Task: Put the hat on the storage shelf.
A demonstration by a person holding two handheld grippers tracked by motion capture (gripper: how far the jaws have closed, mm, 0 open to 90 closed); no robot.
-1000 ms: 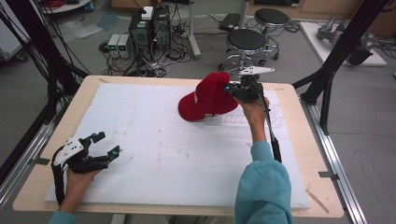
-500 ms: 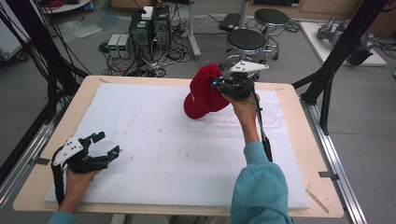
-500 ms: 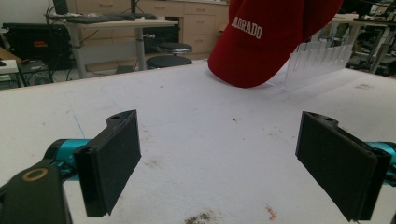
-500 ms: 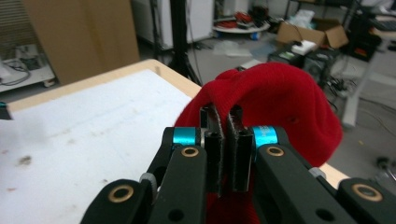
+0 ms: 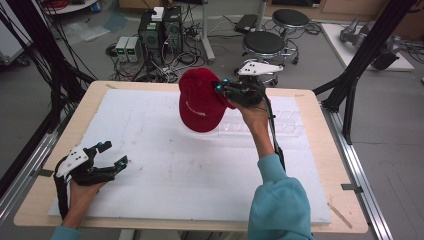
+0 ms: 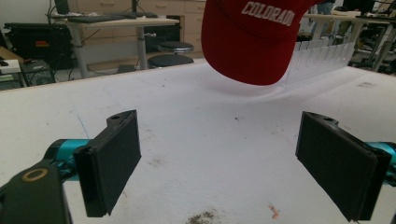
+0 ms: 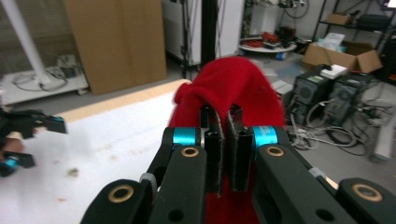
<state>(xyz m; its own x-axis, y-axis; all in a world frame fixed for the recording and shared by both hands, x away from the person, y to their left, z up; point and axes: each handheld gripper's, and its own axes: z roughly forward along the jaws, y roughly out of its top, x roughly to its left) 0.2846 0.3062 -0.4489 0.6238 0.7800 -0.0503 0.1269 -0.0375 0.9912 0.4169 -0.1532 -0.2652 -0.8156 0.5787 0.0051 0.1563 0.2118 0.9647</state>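
A red cap (image 5: 200, 102) with white "COLORADO" lettering hangs in the air above the far middle of the white mat, brim pointing down. My right gripper (image 5: 218, 88) is shut on the cap's back edge; in the right gripper view the red cloth (image 7: 229, 88) is pinched between its two black pads (image 7: 212, 140). In the left gripper view the cap (image 6: 250, 39) hangs well beyond my left gripper (image 6: 217, 158). That left gripper (image 5: 115, 156) rests low at the mat's near left corner, jaws wide apart with nothing between them.
A white mat (image 5: 150, 165) covers most of the wooden table (image 5: 325, 165). A clear plastic compartment tray (image 5: 280, 122) lies on the mat at the far right, under the right forearm. Stools, computers and cables stand on the floor behind the table.
The right gripper has lifted the cap off the mat and carried it left. The cap has tipped from lying flat to hanging with its brim down. The left gripper stayed put.
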